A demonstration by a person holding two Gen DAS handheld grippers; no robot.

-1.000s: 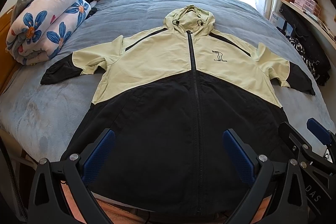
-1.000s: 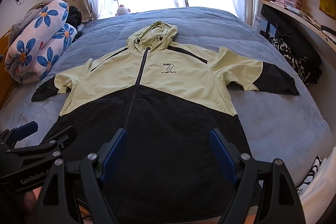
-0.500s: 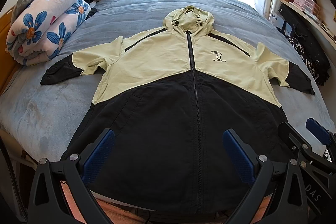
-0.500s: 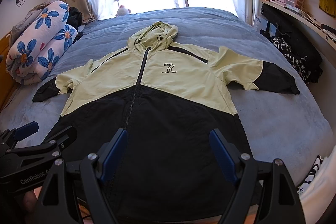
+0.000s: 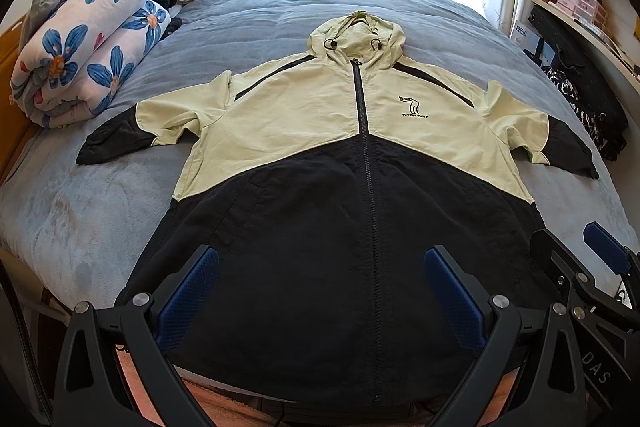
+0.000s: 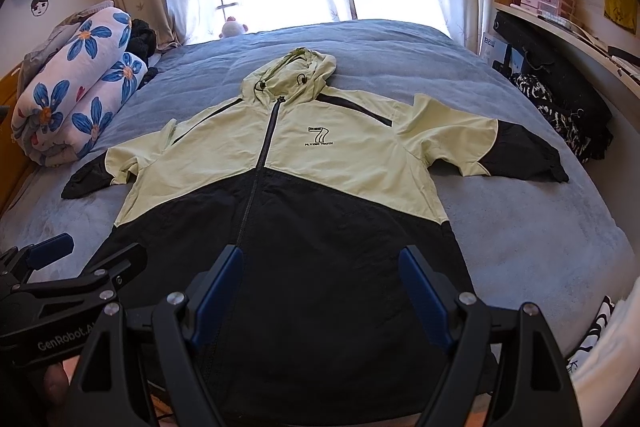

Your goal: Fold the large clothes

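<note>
- Left wrist view shows a big hooded jacket (image 5: pixel 320 155), pale yellow on top and black below, lying flat and face up on a wide bed with a soft blue-grey cover (image 5: pixel 92 211).
- Its zip is closed, and the hood (image 5: pixel 356 35) points to the bright window.
- Both sleeves stick out to the sides. The black cuff of one (image 5: pixel 108 143) lies near a rolled white blanket with big blue flowers (image 5: pixel 84 55), but they do not touch.
- The other black cuff (image 6: pixel 524 155) stops near the bed's edge, close to a pile of dark clothes (image 6: pixel 560 107) beside the bed.
- The jacket's black bottom edge (image 5: pixel 320 391) lies at the near edge of the bed.
- The left claw (image 5: pixel 320 303) is wide apart, with nothing between its blue pads (image 5: pixel 188 295). It hangs above the black bottom part of the jacket.
- The right claw (image 6: pixel 320 299) is wide apart too and holds nothing. It also hangs above the black part, just beside the left claw.
- Bare blue-grey cover shows on both sides of the jacket and past the hood, so there is room there.
- A small pink and white soft toy (image 6: pixel 234 27) sits at the far edge of the bed, well apart from the jacket.
</note>
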